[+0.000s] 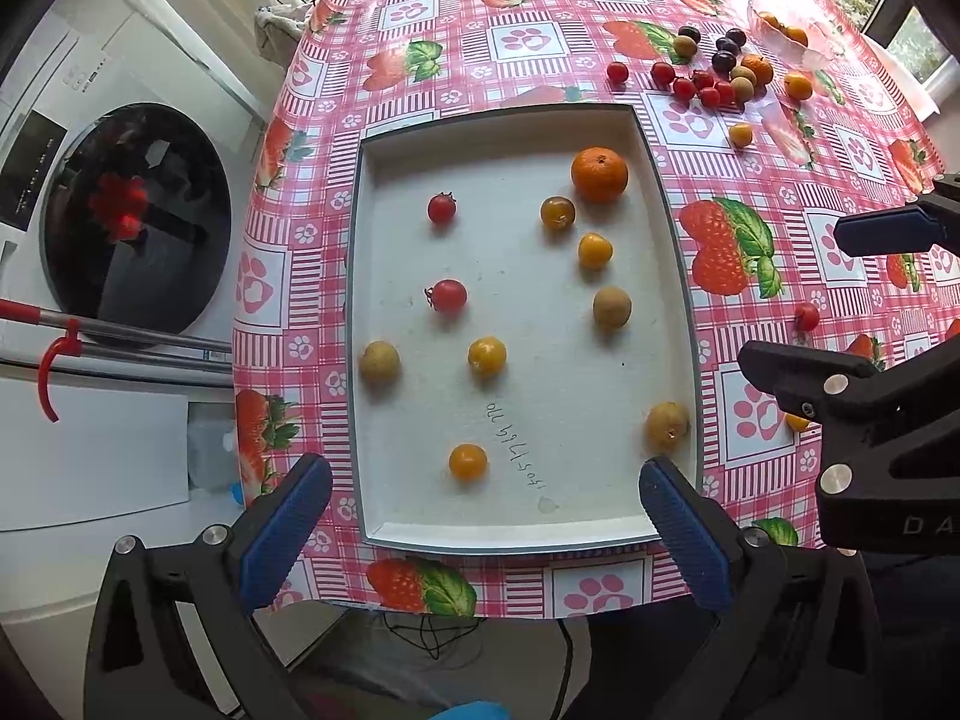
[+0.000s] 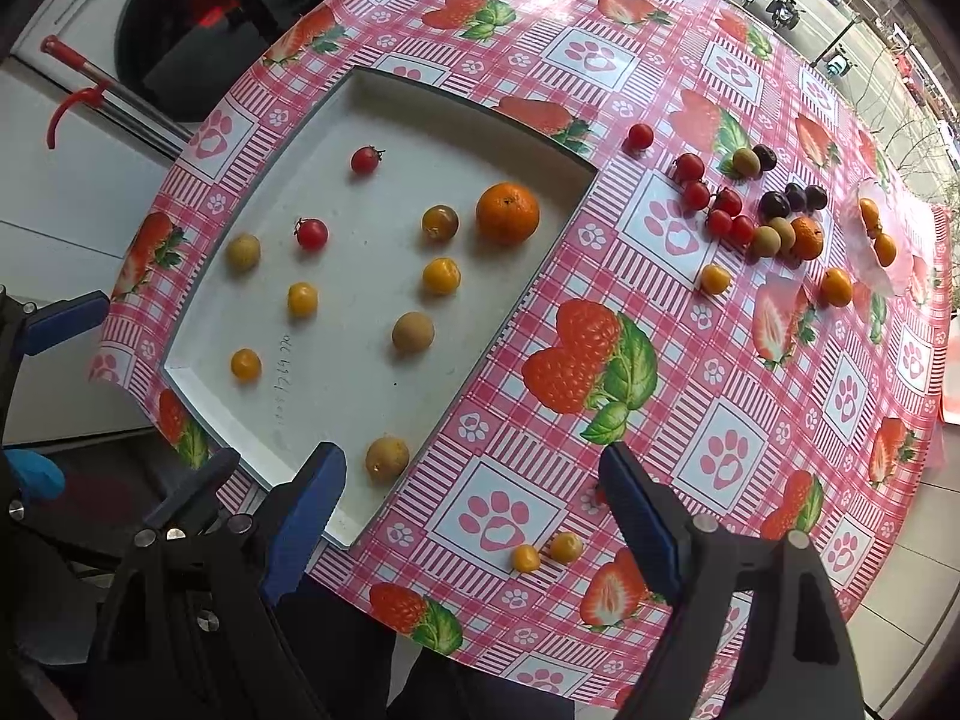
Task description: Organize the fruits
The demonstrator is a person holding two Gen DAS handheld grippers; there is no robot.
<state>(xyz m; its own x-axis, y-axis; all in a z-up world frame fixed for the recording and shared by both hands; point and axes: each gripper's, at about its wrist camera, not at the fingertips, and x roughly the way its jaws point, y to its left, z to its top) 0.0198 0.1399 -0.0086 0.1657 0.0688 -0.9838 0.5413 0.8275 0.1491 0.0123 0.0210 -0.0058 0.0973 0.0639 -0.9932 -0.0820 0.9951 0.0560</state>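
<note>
White tray point(image 1: 384, 192) on the checked surface point(image 1: 768, 396) holding scattered fruits, the orange point(image 1: 599, 174) at its far corner; further fruits point(image 2: 756, 210) loose beyond. Left gripper point(image 1: 486, 525) and right gripper point(image 2: 474, 516): fingers wide, empty.

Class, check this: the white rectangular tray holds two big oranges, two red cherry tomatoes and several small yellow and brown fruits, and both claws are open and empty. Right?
Not quite: the white rectangular tray holds only one big orange, as the left wrist view shows. The rest stands.
</note>
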